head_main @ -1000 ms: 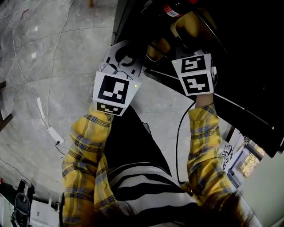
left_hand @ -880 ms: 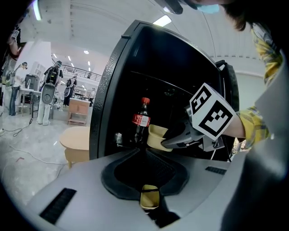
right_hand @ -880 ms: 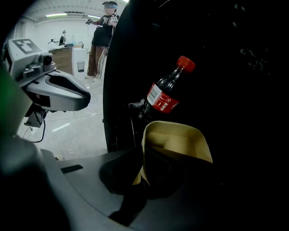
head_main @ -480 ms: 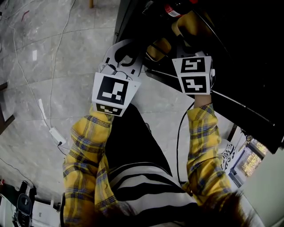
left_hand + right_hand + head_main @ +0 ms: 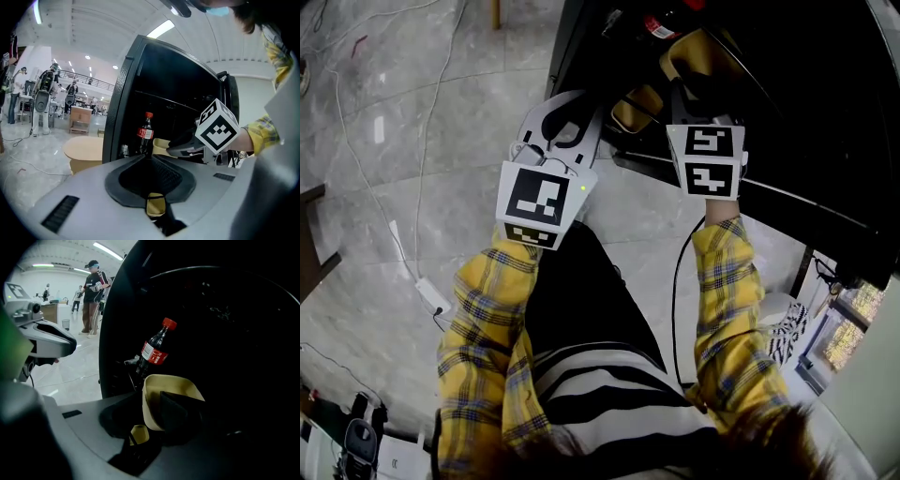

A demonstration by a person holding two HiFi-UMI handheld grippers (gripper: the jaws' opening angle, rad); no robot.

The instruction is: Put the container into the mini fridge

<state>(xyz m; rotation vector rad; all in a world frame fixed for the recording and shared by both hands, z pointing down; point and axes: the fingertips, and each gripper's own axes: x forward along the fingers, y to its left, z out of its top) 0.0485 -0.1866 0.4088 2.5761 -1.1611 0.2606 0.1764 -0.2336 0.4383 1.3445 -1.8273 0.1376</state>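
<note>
A beige open container (image 5: 172, 389) hangs at the mouth of the black mini fridge (image 5: 136, 89), whose door stands open. My right gripper (image 5: 154, 401) is shut on the container's rim, one finger inside it and one outside. In the head view the container (image 5: 705, 52) shows past the right gripper (image 5: 680, 89) against the dark fridge (image 5: 825, 103). My left gripper (image 5: 149, 157) is shut and holds nothing. It hovers just left of the fridge opening, also seen in the head view as the left gripper (image 5: 567, 112).
A cola bottle (image 5: 155, 351) with a red cap stands inside the fridge, just behind the container. White cables (image 5: 412, 187) and a power strip (image 5: 431, 295) lie on the marble floor. A round wooden table (image 5: 84, 150) is left of the fridge. People (image 5: 91, 291) stand far back.
The right gripper with the container has edged slightly up and left toward the fridge interior. The left gripper has barely moved, and the head view has shifted a little.
</note>
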